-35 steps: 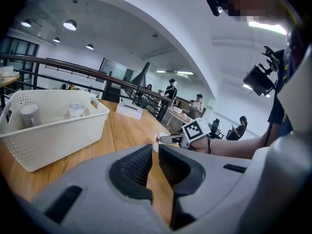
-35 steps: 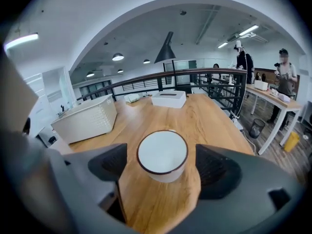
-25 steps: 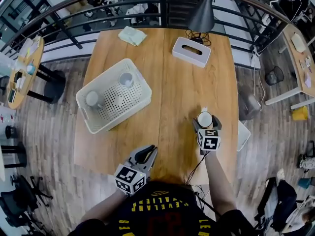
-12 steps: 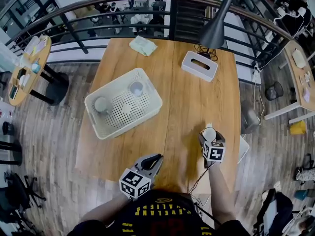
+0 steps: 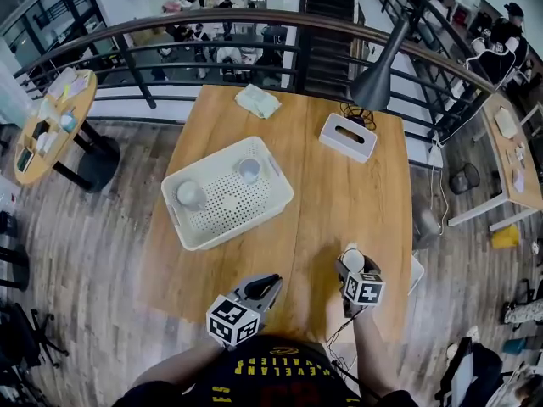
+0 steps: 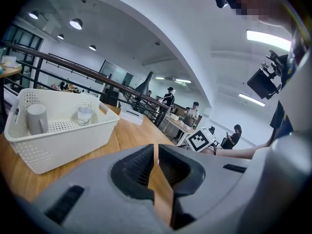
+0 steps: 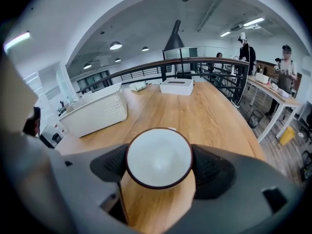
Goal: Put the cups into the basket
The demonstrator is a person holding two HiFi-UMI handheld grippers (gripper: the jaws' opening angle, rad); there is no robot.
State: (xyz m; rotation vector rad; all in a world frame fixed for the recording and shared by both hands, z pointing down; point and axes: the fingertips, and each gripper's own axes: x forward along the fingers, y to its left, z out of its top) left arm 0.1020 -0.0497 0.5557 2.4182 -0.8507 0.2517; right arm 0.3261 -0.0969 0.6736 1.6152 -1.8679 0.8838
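Right gripper view: right gripper (image 7: 158, 167) jaws spread, pads clamped on either side of white cup (image 7: 157, 155), mouth facing cam. Cup body below rim hidden; can't tell if it clears table (image 5: 339, 193). Left gripper (image 6: 156, 162): jaws nearly together, nothing btwn. Basket (image 5: 175, 219) well apart, table's left half, w/ grey cup (image 5: 189, 194) and pale cup (image 5: 249, 170) inside.

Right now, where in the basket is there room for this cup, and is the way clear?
Basket: corner nearest the right gripper looks bare; grey cup and clear cup sit along its far left side. Bare table lies between. Crowded at the far edge: tissue box, lamp, cloth.
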